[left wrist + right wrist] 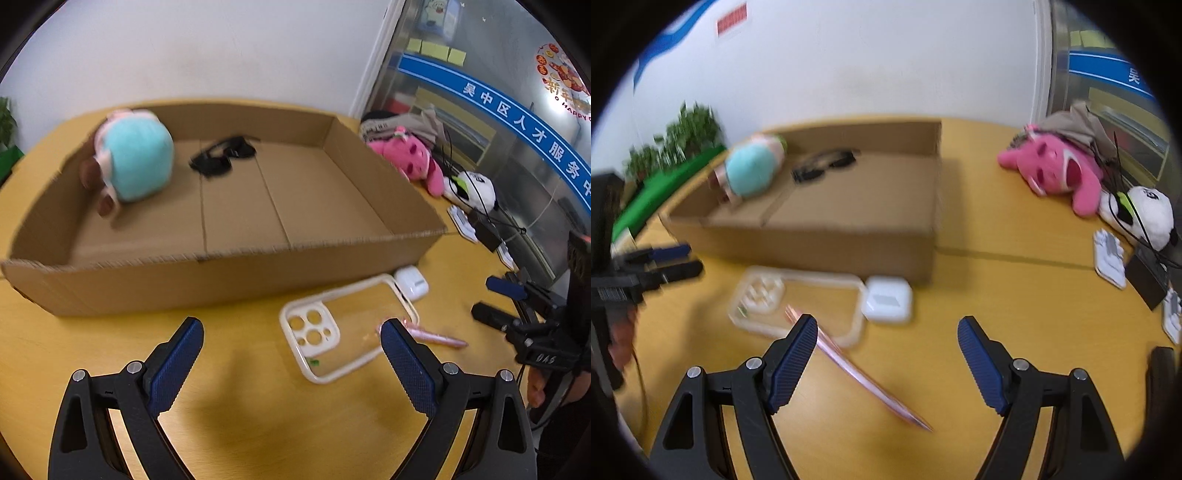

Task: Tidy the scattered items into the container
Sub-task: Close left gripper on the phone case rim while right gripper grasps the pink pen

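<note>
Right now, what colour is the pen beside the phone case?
Pink. The pen shows best in the right wrist view.

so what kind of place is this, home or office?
Most likely an office or public service centre, not a home: a glass partition with a blue Chinese-lettered band, sticky notes on the glass, and a plain white wall behind the yellow table.

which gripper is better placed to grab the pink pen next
Right, probably. The slim pink pen lies just ahead of the open right gripper, beside its left finger. From the open left gripper, the pen sits beyond its right finger.
</note>
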`<state>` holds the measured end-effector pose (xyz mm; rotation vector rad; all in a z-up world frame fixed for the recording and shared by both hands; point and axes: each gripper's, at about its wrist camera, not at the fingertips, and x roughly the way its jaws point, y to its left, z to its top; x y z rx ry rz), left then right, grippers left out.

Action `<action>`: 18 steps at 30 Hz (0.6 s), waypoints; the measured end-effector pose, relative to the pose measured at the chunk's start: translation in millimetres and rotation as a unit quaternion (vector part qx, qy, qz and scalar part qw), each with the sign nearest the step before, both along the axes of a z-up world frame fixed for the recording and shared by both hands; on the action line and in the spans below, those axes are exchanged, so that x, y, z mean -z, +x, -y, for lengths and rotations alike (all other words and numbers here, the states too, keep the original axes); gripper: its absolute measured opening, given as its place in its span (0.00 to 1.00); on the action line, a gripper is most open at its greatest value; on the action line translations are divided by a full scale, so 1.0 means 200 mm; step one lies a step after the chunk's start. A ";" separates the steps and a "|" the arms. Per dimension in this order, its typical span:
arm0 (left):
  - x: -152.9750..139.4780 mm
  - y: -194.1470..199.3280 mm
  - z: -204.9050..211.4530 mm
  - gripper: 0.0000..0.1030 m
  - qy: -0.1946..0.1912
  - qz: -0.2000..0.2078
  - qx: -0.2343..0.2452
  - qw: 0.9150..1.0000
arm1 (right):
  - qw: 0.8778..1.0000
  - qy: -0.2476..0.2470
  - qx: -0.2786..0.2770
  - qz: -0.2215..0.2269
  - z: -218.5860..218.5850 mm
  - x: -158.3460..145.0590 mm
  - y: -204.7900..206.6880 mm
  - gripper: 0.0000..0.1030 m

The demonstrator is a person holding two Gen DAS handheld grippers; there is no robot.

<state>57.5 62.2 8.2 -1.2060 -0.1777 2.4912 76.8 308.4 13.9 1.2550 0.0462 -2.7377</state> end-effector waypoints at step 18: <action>0.23 -0.13 -0.04 0.11 0.002 0.095 -0.005 0.995 | 0.995 0.020 -0.047 0.083 0.11 0.25 -0.04 0.51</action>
